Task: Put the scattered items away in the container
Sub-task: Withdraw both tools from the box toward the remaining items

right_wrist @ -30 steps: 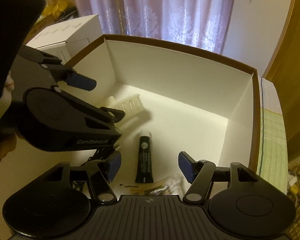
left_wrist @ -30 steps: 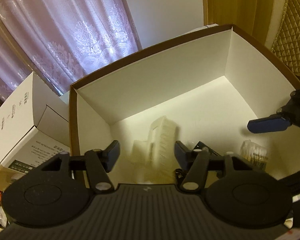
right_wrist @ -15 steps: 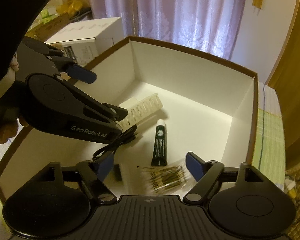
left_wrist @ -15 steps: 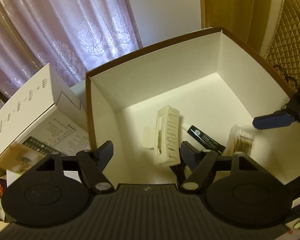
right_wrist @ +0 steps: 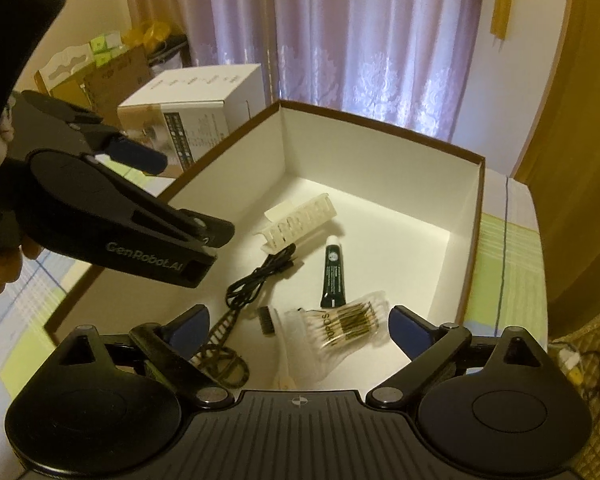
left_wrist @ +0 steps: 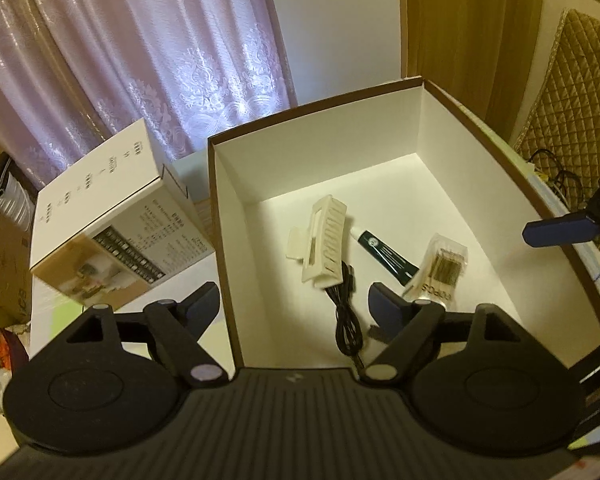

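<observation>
1. My left gripper (left_wrist: pixel 294 300) has its blue-padded fingers spread wide with nothing between them; it hangs above the near left wall of the white-lined, brown-edged cardboard box (left_wrist: pixel 320 168).
2. My right gripper (right_wrist: pixel 300 322) is also wide apart and empty, over the near end of the box (right_wrist: pixel 380 160).
3. From the right wrist I see the left gripper (right_wrist: pixel 172 200) as a black body at left, above the box's left rim.
4. Inside the box on the floor: a cream plastic hair claw clip (left_wrist: pixel 326 246), lying on its side near the middle.
5. A coiled black cable (right_wrist: pixel 260 276) lies just beside the clip, on the nearer side.
6. A dark green squeeze tube with white cap (right_wrist: pixel 334 272) lies to the right of the cable.
7. A clear packet of cotton swabs (right_wrist: pixel 344 328) lies near the tube's base, close to my right fingers.
8. A small black-bristled brush with a pale handle (right_wrist: pixel 276 340) and a dark openwork item (right_wrist: pixel 220 348) sit at the near edge; I can't tell what the latter is.
9. A white printed carton (left_wrist: pixel 112 224) stands outside, left of the box.
</observation>
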The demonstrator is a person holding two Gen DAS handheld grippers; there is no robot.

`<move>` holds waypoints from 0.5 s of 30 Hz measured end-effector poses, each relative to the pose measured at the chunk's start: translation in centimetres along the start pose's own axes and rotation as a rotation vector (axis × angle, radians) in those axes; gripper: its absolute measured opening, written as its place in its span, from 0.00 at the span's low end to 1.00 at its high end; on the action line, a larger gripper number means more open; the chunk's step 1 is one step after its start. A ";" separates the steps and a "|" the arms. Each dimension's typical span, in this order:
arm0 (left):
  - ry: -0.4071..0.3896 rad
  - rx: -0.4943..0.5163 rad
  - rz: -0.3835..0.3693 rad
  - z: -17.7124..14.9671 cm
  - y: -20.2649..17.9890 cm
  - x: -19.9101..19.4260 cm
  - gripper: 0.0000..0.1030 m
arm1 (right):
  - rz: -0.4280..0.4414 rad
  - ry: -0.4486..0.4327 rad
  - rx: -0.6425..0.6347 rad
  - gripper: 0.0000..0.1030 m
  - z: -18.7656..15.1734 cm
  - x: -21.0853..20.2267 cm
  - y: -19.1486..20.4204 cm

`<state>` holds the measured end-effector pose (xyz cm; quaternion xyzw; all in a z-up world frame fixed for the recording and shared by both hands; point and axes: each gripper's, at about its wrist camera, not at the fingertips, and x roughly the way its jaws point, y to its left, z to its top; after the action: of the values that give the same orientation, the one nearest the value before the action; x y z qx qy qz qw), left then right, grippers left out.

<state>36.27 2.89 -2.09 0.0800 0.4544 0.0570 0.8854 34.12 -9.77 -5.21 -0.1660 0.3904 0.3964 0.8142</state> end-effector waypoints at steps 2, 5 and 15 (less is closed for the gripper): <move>-0.006 -0.006 0.004 -0.4 -0.1 -1.0 0.77 | -0.007 -0.008 0.003 0.92 -0.2 -0.8 0.3; -0.019 -0.012 0.011 -1.1 -0.2 -2.8 0.78 | -0.011 -0.021 0.010 0.92 -0.6 -1.9 0.7; -0.037 -0.055 0.024 -4.2 -0.1 -7.2 0.80 | -0.025 -0.059 0.036 0.93 -2.2 -5.4 1.9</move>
<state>28.64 1.91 1.19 0.0623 0.4351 0.0787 0.8948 29.49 -12.61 -2.44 -0.1448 0.3712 0.3838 0.8330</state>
